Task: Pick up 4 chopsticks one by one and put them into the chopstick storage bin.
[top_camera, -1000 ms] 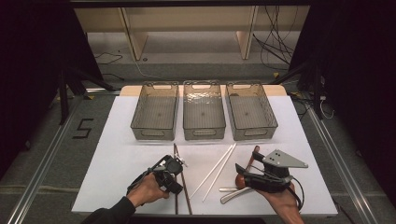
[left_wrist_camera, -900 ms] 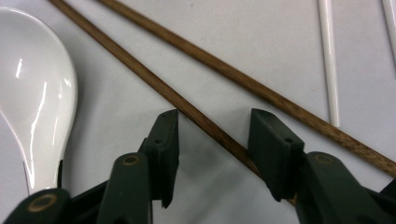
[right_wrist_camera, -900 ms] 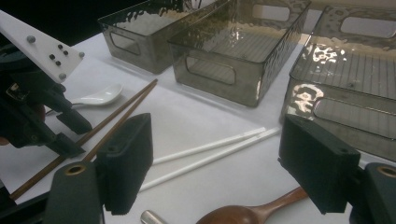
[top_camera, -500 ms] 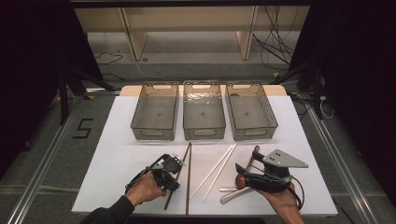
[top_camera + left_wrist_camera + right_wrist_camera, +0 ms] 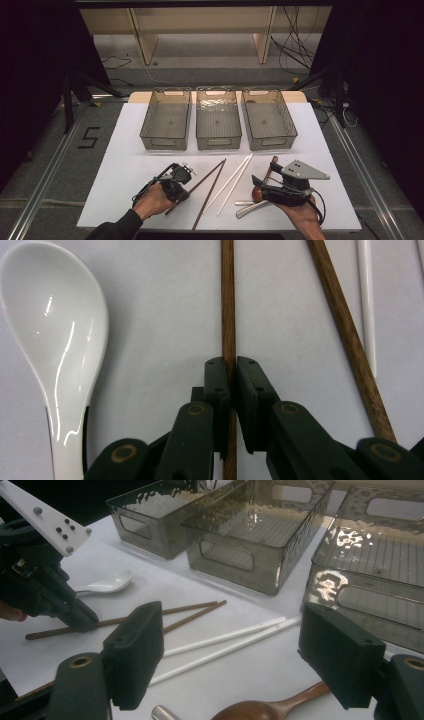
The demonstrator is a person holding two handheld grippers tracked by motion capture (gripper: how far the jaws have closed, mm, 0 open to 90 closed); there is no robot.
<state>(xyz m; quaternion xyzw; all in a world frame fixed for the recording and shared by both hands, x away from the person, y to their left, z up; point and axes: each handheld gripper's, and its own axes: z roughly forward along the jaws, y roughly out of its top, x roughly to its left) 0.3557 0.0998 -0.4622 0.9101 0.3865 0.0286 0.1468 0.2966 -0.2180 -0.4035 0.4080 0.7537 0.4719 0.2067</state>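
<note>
high view — left gripper (image 5: 176,183) on a brown chopstick (image 5: 199,183) below the bins | left gripper view — jaws pinch that chopstick beside a white spoon (image 5: 55,335) | right gripper view — right gripper (image 5: 230,655) spread wide above white chopsticks (image 5: 220,645)

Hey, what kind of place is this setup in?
Probably a lab recording station: a white-topped table on a railed floor, loose cables behind, three clear bins lined up, and handheld grippers sorting utensils.
</note>
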